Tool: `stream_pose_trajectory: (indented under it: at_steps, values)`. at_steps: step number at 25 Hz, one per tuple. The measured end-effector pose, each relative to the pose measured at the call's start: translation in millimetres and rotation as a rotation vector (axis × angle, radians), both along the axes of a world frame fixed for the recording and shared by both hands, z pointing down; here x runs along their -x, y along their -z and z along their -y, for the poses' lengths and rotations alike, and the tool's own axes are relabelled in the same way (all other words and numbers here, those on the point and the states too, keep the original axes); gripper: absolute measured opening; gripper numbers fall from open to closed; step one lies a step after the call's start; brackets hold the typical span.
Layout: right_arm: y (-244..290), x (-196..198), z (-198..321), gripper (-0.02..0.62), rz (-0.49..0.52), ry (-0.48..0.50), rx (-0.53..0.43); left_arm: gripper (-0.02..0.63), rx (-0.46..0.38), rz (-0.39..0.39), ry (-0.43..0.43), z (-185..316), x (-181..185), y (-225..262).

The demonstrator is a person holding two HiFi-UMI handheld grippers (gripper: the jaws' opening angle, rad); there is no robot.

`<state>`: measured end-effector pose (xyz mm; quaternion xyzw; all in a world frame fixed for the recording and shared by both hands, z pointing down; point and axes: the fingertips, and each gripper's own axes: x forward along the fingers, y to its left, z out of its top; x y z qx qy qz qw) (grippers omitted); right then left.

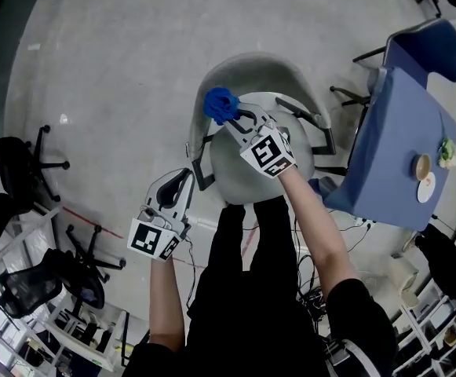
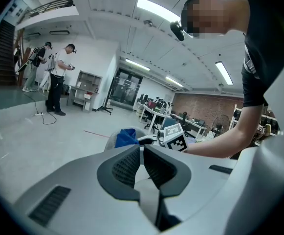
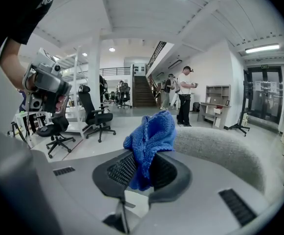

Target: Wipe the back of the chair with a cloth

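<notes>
The right tongs [image 1: 234, 118] hold a fluffy blue cloth [image 1: 220, 104] at the top edge of the round grey fabric chair [image 1: 290, 73] in the head view. The left tongs [image 1: 182, 181] hang beside its seat. Left gripper view: jaws pressed together, nothing inside. Right gripper view: jaws squeeze the cloth, chair back just behind.

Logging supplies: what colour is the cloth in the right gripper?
Blue knitted cloth, clearest in right gripper view.
</notes>
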<state>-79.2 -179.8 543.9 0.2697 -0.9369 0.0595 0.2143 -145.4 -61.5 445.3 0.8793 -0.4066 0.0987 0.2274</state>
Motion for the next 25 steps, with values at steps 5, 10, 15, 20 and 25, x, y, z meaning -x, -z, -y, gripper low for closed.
stream_pose_trajectory:
  at_steps: [5, 10, 15, 20, 25]
  values:
    - [-10, 14, 12, 0.083, -0.006, 0.015, 0.001, 0.041, 0.003, -0.001, 0.008, 2, 2, -3]
    - [-21, 20, 25, 0.083, -0.014, 0.009, 0.005, 0.041, 0.009, 0.005, 0.008, 1, 5, -7]
    - [-24, 17, 42, 0.084, 0.028, -0.043, 0.026, 0.043, 0.014, 0.005, 0.015, 1, 9, -11]
    - [-26, 10, 51, 0.083, 0.046, -0.09, 0.041, 0.041, 0.016, 0.003, 0.02, 4, 10, -14]
    - [-29, 1, 57, 0.083, 0.041, -0.116, 0.04, 0.041, 0.024, -0.001, 0.017, 4, 7, -18]
